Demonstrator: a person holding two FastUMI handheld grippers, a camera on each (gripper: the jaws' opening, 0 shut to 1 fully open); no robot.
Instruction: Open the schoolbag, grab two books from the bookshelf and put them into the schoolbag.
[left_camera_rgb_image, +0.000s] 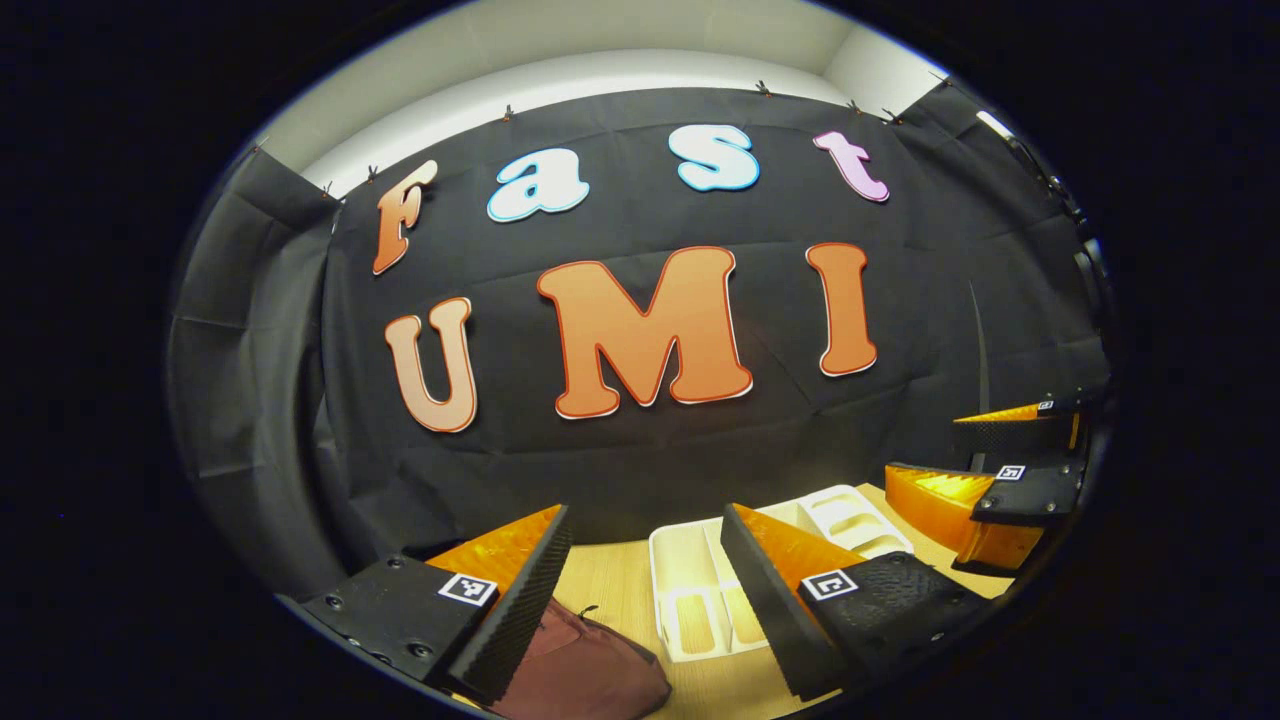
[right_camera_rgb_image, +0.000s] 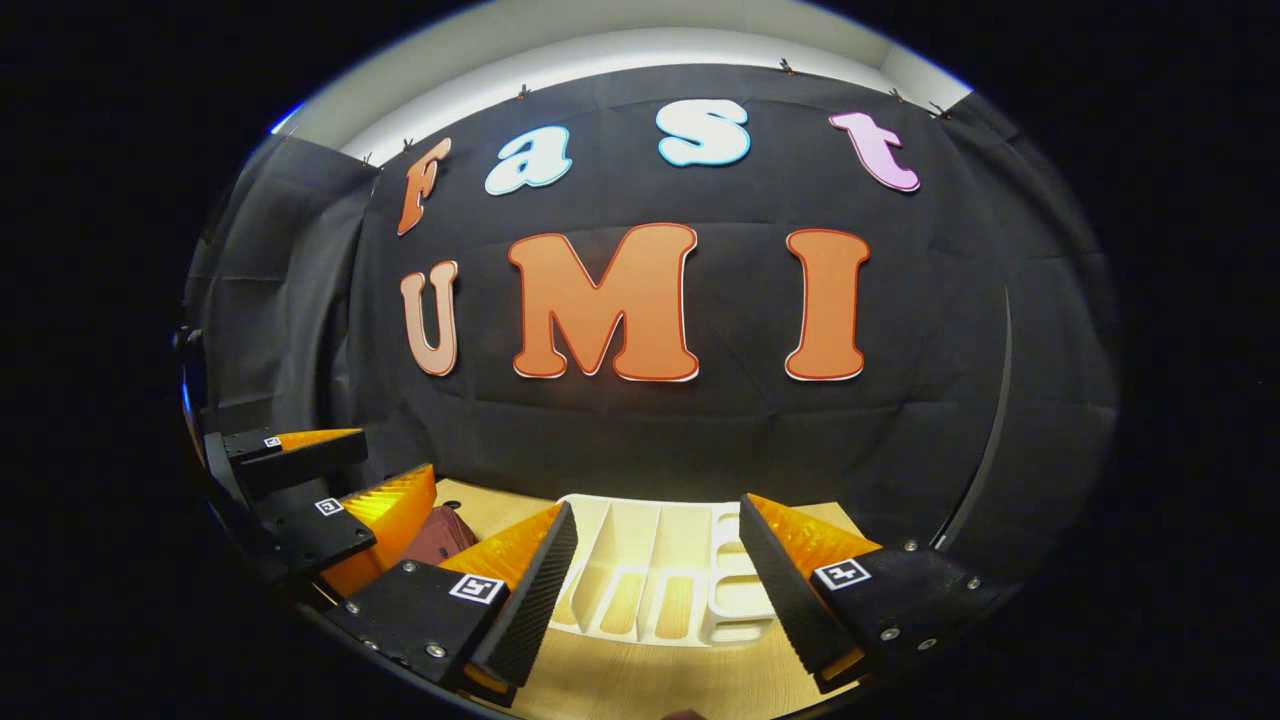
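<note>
A: Where is the bag?
B: In the left gripper view the dark red bag (left_camera_rgb_image: 585, 665) lies on the wooden table (left_camera_rgb_image: 610, 575), low down, just under the left tongs (left_camera_rgb_image: 645, 610). In the right gripper view it is at the left, partly hidden behind the other tongs.
A: And the shelf?
B: The white shelf (right_camera_rgb_image: 665, 575) lies on the table, near the black wall (right_camera_rgb_image: 700, 430). In the right gripper view it is between the 2 fingers (right_camera_rgb_image: 530, 590) of the right tongs (right_camera_rgb_image: 660, 600). I cannot see any books in its slots.
A: How do the tongs stand?
B: Both are wide apart and hold nothing. They hang above the table, side by side, and touch neither the bag nor the shelf.
</note>
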